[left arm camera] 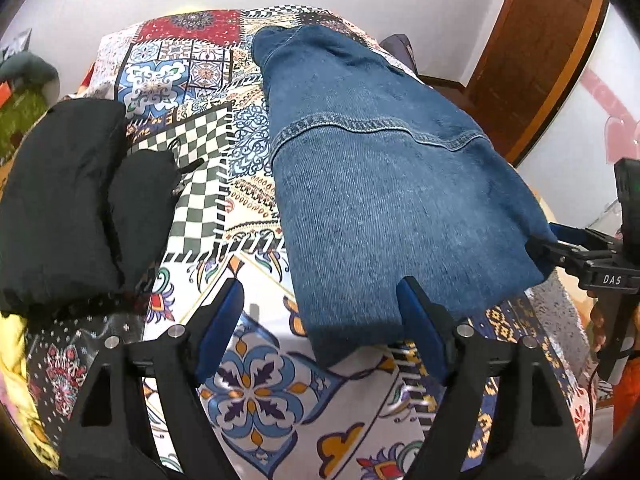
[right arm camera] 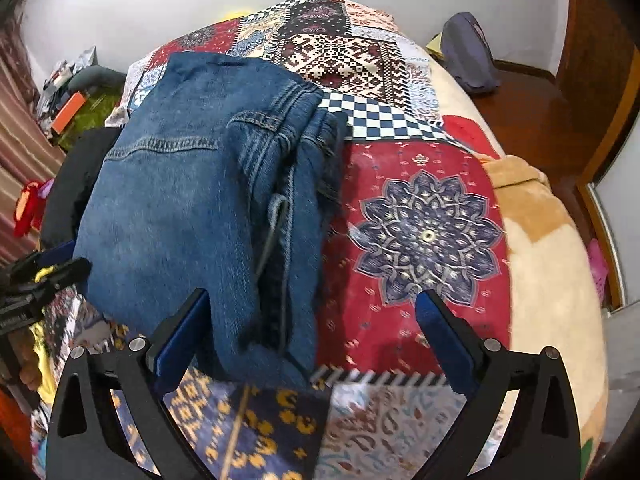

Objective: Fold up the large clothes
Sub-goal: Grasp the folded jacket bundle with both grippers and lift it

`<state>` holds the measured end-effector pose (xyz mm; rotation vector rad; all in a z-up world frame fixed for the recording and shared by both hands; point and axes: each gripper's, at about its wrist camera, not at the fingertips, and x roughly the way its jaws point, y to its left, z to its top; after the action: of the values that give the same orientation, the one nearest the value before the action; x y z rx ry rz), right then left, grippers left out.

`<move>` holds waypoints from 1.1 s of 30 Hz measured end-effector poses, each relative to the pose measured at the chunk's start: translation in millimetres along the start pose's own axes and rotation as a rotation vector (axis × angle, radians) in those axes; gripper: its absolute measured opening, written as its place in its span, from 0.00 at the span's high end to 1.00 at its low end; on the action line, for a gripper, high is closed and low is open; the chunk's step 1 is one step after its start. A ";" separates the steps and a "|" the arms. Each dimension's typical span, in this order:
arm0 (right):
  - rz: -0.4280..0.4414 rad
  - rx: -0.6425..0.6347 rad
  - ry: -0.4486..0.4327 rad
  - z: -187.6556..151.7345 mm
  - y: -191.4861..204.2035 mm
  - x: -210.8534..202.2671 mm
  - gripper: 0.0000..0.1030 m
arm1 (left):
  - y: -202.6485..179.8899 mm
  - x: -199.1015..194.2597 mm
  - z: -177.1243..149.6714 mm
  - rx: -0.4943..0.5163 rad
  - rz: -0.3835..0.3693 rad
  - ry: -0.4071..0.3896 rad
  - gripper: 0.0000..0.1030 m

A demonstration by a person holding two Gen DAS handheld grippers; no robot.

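The jeans (left arm camera: 384,184) lay folded on the patchwork bedspread (left arm camera: 264,396), running from 12 o'clock down toward 5 o'clock in the left wrist view, with a stitched seam across the upper half. The left gripper (left arm camera: 320,328) stood wide, its blue pads apart; the right-hand pad (left arm camera: 420,332) sat just beside the jeans' near edge, with nothing between the fingers but bedspread. A folded black garment (left arm camera: 68,200) lay at 9 o'clock, apart from the jeans.

In the right wrist view the jeans (right arm camera: 192,208) showed a doubled edge with folded layers on their 3 o'clock side. The right gripper (right arm camera: 316,344) was also wide, the jeans' near end lying between its fingers, close to the left-hand pad (right arm camera: 180,344). A bag (right arm camera: 468,52) sat at 1 o'clock off the bed.
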<state>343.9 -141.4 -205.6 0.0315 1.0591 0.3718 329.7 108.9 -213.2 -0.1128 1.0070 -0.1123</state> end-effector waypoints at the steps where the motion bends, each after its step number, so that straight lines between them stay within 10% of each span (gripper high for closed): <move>1: -0.004 -0.006 0.000 -1.3 -0.5 -2.6 0.03 | 0.3 -2.0 -0.1 -0.001 -0.002 0.005 0.24; 14: 0.101 0.024 -0.023 35.1 2.0 -9.2 0.03 | 24.2 -21.7 44.1 -0.043 0.042 -0.031 0.23; 33: 0.452 0.222 0.245 86.9 -33.1 113.7 0.00 | 54.6 102.6 86.6 -0.325 -0.468 0.236 0.13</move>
<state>476.9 -123.6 -265.4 0.4382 1.3320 0.6765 459.7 151.7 -261.0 -0.6458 1.2146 -0.3957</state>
